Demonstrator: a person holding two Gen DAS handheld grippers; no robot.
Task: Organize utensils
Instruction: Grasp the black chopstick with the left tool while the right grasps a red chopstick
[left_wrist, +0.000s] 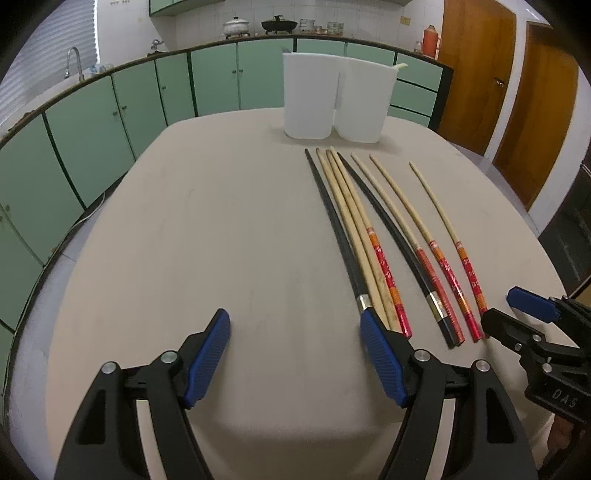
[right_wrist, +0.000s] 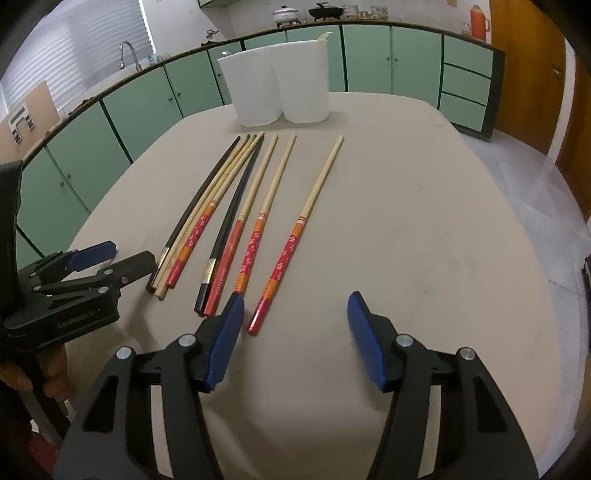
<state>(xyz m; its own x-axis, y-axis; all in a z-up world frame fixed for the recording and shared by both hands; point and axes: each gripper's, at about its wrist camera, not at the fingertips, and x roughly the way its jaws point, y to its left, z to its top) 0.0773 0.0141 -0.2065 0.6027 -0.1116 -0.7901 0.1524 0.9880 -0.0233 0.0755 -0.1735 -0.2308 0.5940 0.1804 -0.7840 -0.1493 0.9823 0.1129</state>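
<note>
Left claw: we hold it wide apart, empty, low over the beige cloth-covered surface. Right claw: we hold it moderately parted, empty, the rightmost red-handled chopstick's end just beside its left pad. Loose chopsticks, black lacquer, plain bamboo and red-patterned: all lying flat, none sorted yet in our judgement. Long axes run away from us, thin tips toward the twin white plastic holders, handles nearest the claws.
</note>
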